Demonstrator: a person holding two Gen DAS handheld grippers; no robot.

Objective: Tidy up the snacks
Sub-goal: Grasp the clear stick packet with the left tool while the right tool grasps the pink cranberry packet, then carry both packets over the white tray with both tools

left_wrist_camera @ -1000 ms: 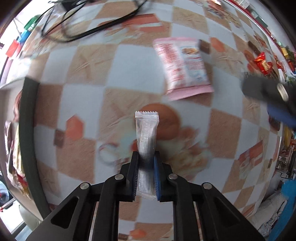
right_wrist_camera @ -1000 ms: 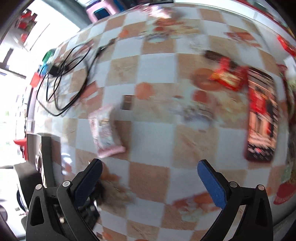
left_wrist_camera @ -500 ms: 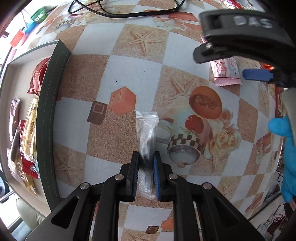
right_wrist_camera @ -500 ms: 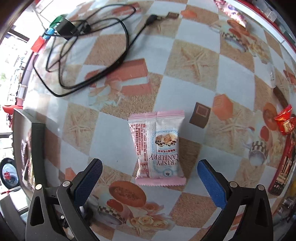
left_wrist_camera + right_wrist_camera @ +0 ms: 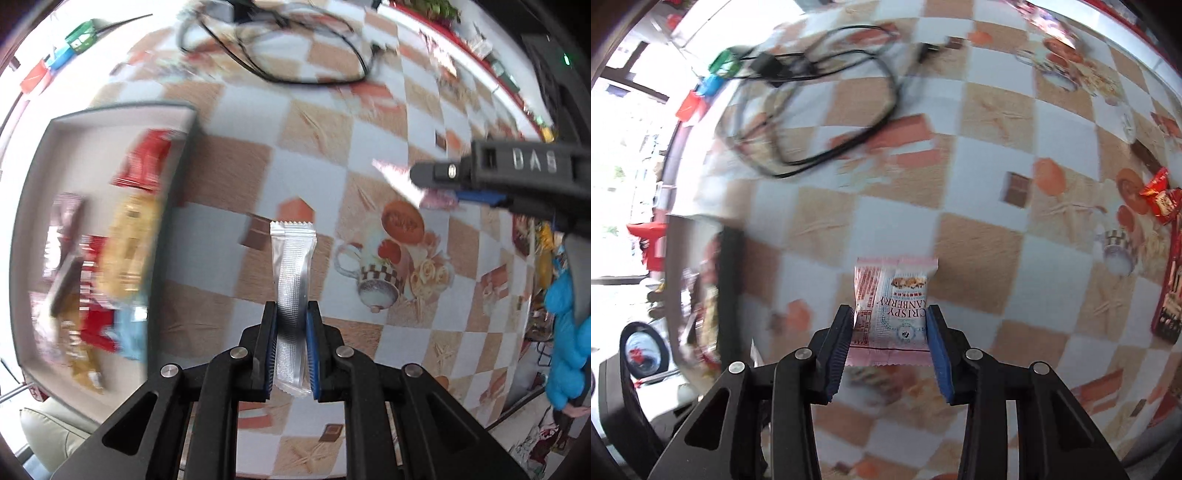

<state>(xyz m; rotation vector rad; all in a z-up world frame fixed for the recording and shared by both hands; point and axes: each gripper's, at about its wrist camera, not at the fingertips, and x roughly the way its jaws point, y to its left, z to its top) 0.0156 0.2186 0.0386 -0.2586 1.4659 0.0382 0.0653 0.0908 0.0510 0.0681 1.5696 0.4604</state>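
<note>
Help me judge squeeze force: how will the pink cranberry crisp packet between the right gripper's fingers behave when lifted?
The pink cranberry crisp packet probably weighs little: it is a small, flat pouch. The right gripper closes on its side edges, so the thin film may buckle. "Crispy" on the wrapper suggests brittle contents; squeeze gently.

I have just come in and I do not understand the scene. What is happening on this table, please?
A person is sorting snacks with two handheld claws. The left claw is shut on a silver snack packet, and the tray to its left already holds several snacks. The right claw grips a pink cranberry crisp packet by its sides. More snacks, including a red candy, lie on the checkered table.
</note>
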